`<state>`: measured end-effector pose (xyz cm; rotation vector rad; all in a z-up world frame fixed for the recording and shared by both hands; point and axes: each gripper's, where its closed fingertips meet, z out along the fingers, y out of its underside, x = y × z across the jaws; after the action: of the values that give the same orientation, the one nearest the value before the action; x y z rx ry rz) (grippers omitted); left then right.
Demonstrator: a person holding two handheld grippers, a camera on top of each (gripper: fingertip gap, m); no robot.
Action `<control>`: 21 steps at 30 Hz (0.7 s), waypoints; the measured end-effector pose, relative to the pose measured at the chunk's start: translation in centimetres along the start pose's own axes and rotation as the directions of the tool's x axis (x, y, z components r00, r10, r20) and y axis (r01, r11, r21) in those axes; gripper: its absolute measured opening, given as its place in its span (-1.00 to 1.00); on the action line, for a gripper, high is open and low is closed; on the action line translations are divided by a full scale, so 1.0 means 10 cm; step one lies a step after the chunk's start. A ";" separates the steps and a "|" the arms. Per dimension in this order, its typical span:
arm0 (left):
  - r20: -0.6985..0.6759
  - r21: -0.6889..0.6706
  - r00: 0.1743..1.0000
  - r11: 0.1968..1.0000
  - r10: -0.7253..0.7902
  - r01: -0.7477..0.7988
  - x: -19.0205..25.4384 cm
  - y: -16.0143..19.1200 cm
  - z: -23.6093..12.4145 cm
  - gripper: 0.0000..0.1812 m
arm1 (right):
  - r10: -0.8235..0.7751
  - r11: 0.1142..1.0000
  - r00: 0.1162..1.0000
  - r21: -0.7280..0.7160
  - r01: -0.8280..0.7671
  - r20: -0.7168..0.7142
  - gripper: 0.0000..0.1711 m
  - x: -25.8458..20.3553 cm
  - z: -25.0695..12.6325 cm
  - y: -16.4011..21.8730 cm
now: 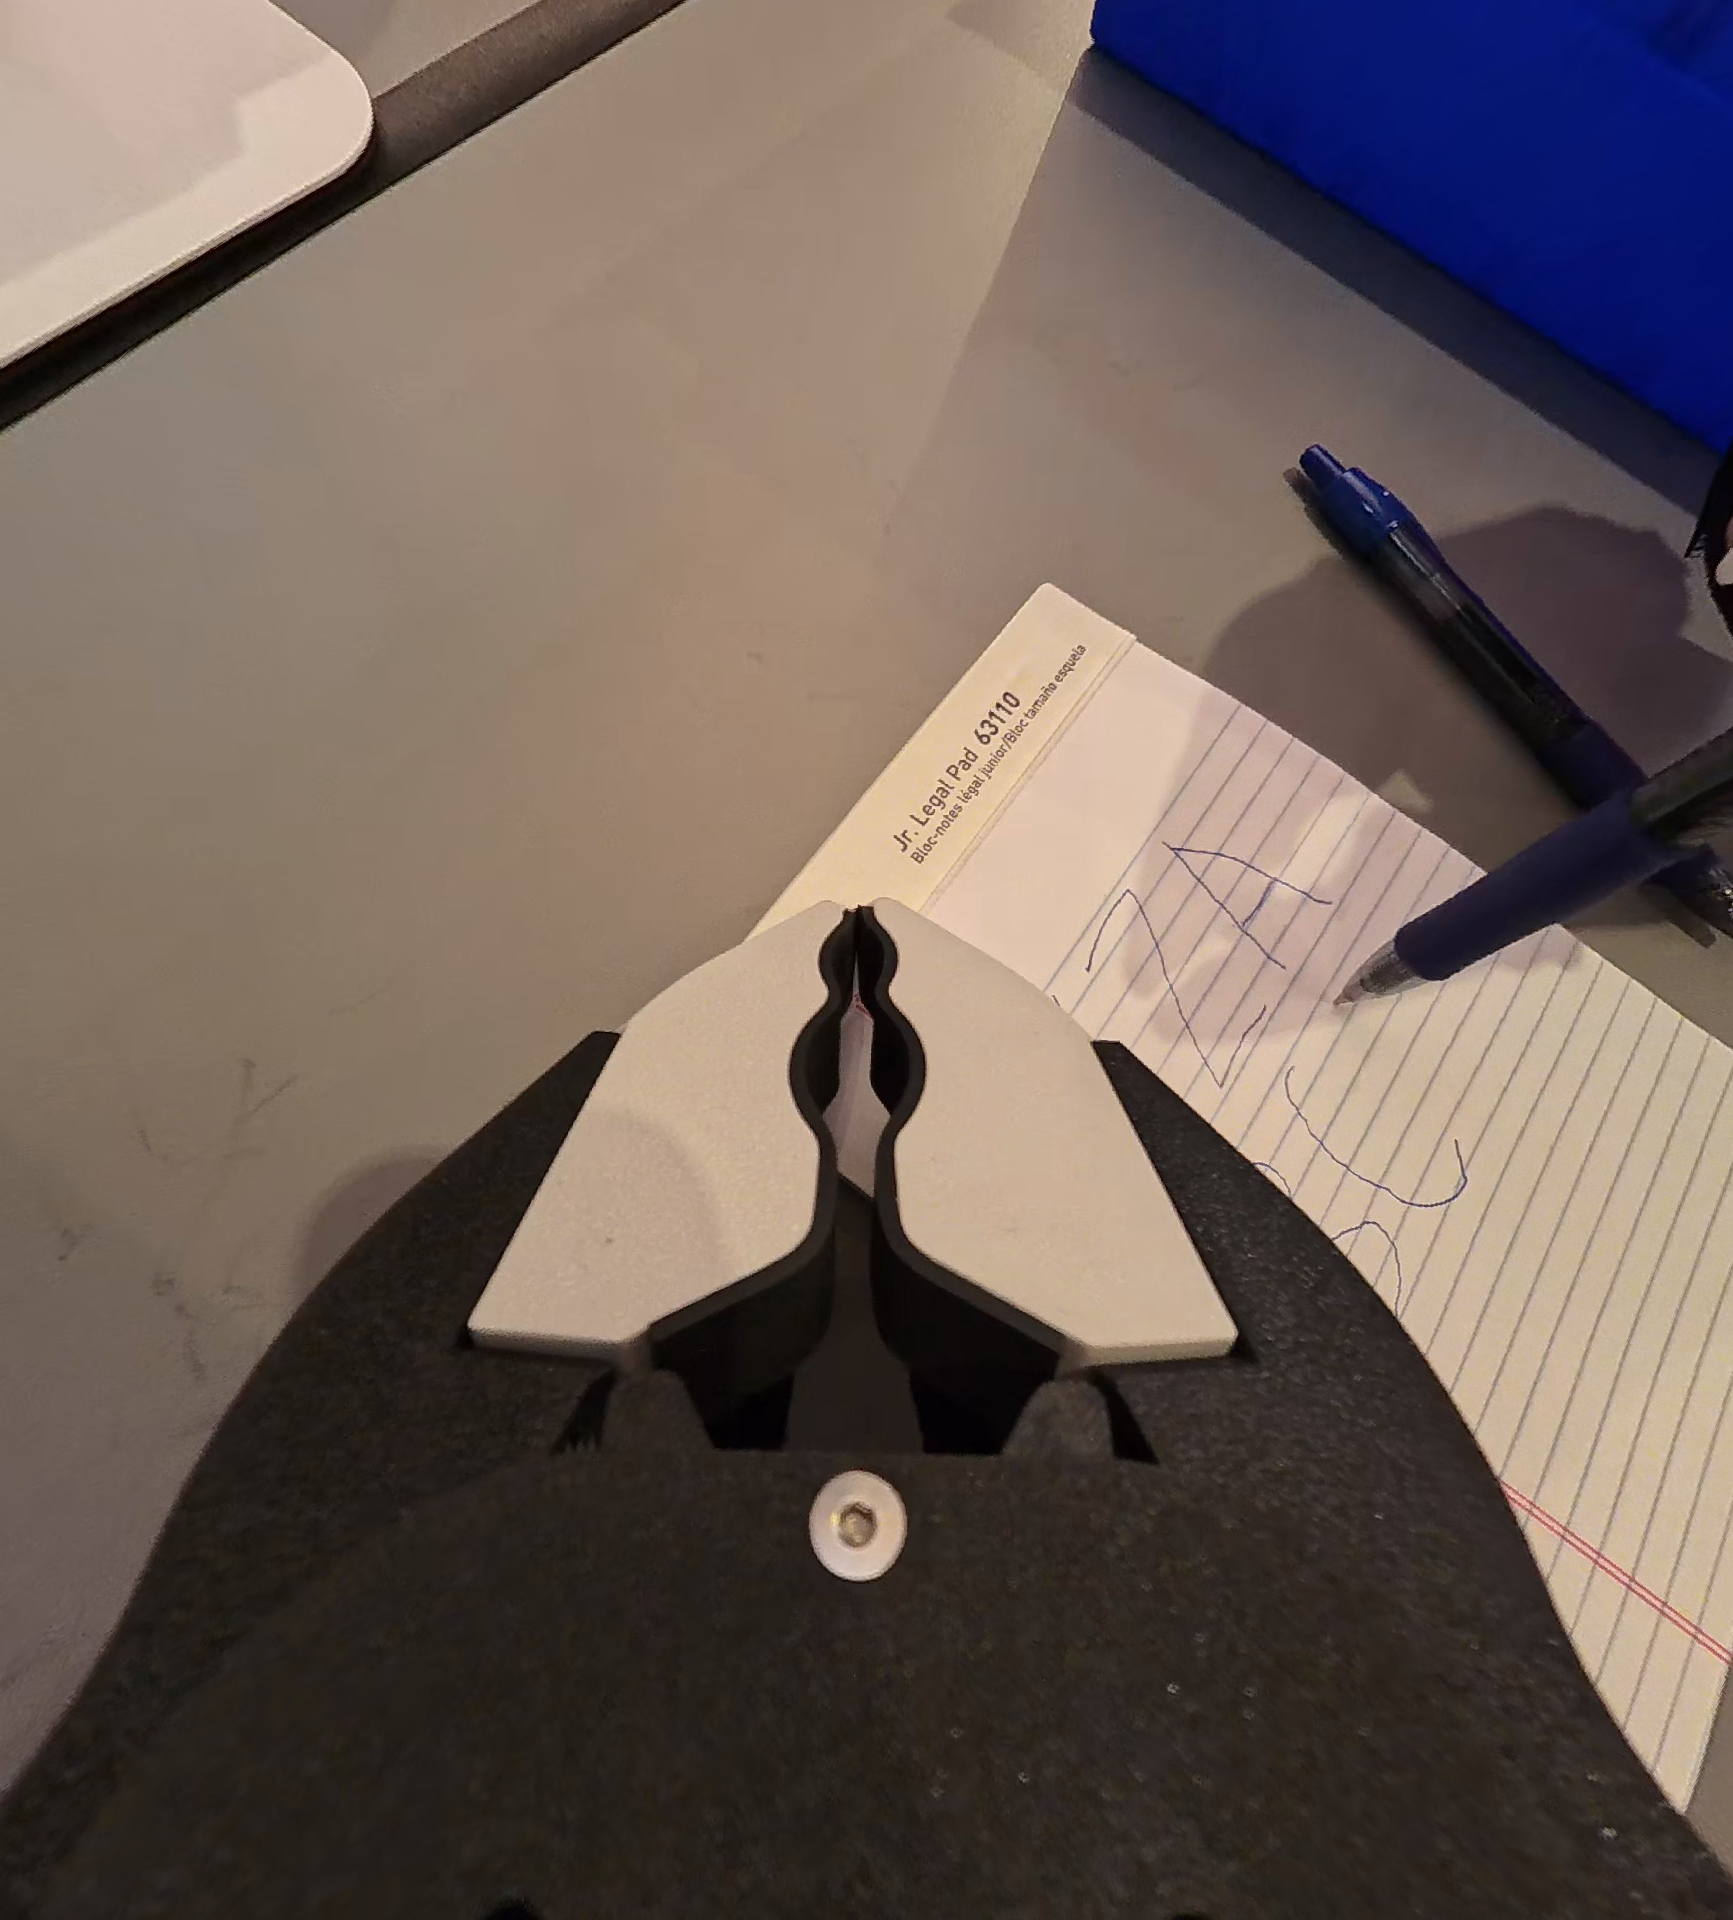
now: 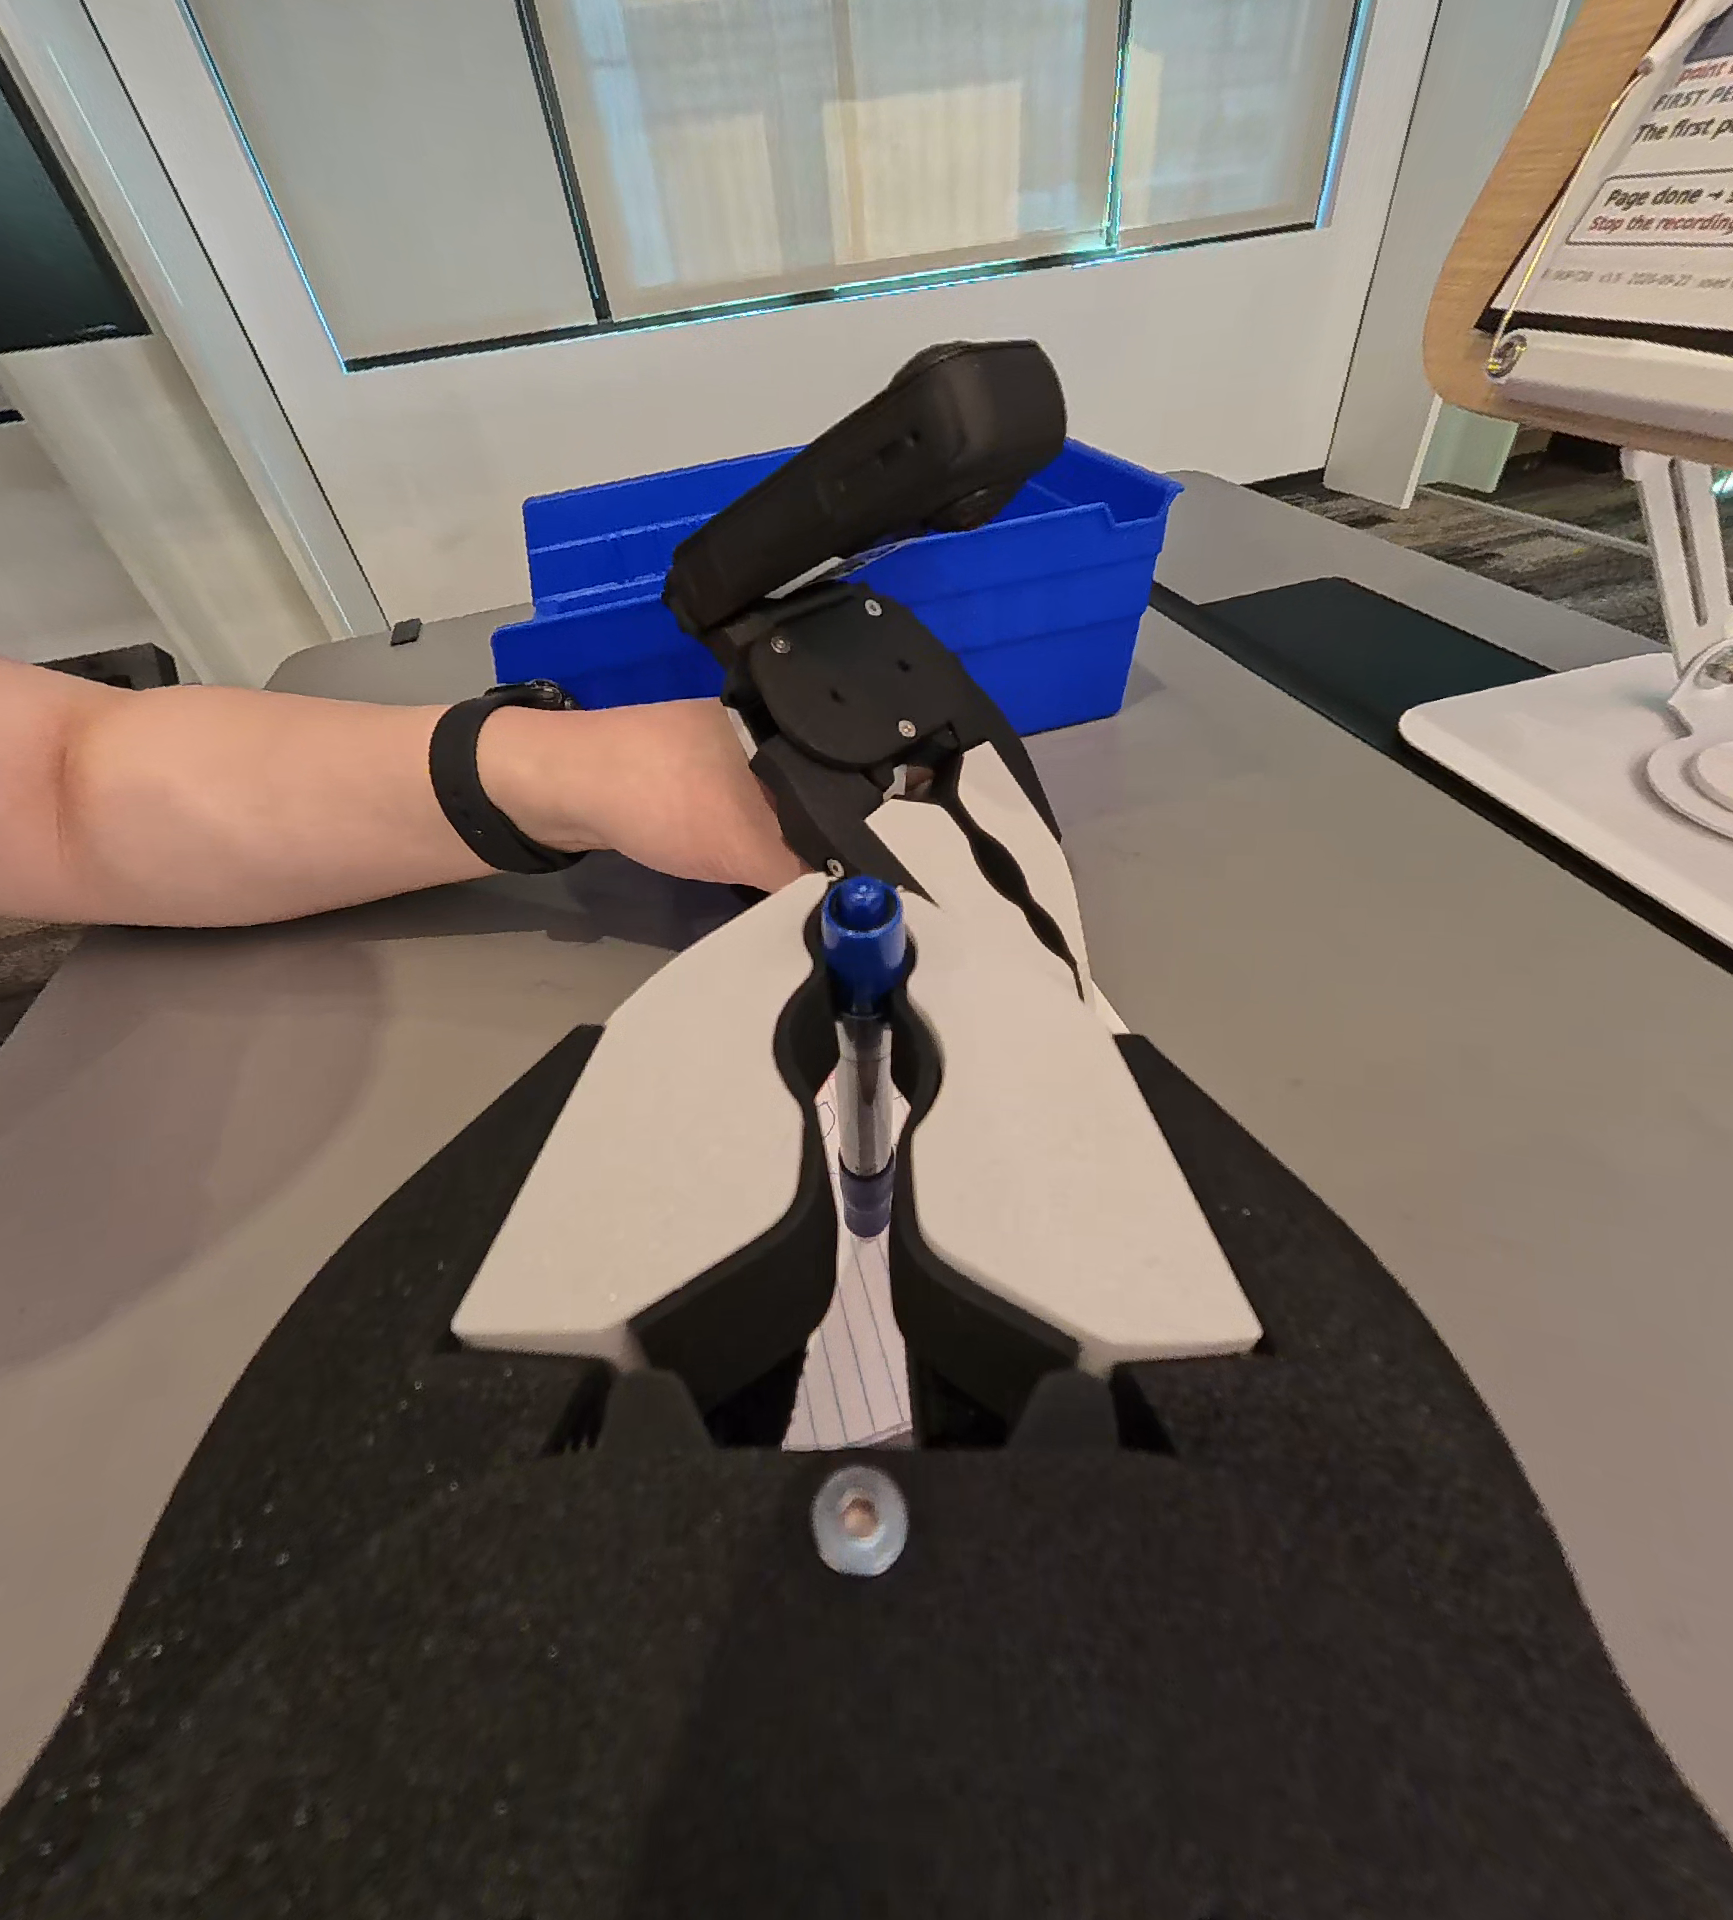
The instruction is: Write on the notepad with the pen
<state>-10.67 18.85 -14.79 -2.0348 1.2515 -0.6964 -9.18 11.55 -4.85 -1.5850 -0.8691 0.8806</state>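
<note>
While daylight comes through the big windows (image 2: 945,135) behind, the grey counter (image 1: 426,623) carries a blue bin (image 2: 1028,613) at its far side and a white stand base (image 2: 1610,769) with a wooden document holder (image 2: 1527,187) at the right. On the counter lies the lined notepad (image 1: 1527,1226), with some blue pen strokes on its page. The left tongs (image 1: 859,920) are pressed together, tips touching, and they rest over the near left corner of the notepad; a bare forearm with a black wrist band (image 2: 488,779) reaches in from the left to hold them. The right tongs (image 2: 860,971) are clamped on the pen (image 1: 1527,883), which is tilted, its tip at the paper. A second pen (image 1: 1464,623) lies on the counter just beside the notepad's far edge.
</note>
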 end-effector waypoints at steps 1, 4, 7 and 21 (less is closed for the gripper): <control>0.000 0.000 1.000 1.000 0.000 0.000 0.00 0.00 0.00 -1.00 | 0.002 1.000 1.000 0.001 -0.002 0.000 -0.95 0.00 0.00 0.00; 0.000 0.000 1.000 1.000 0.000 0.000 0.00 0.00 0.00 -1.00 | 0.006 1.000 1.000 0.002 -0.006 -0.001 -0.95 0.02 0.00 0.01; 0.000 0.000 1.000 1.000 0.000 0.000 0.00 0.00 0.00 -1.00 | 0.011 1.000 1.000 0.004 -0.011 -0.004 -0.95 0.03 0.00 0.01; 0.000 0.000 1.000 1.000 0.001 -0.001 0.00 0.00 0.00 -1.00 | 0.061 0.997 0.995 -0.054 -0.057 0.080 -0.95 -0.08 0.00 0.04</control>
<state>-10.69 18.83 -14.77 -2.0342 1.2518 -0.6963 -9.46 10.79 -5.20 -1.6360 -0.9121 0.9774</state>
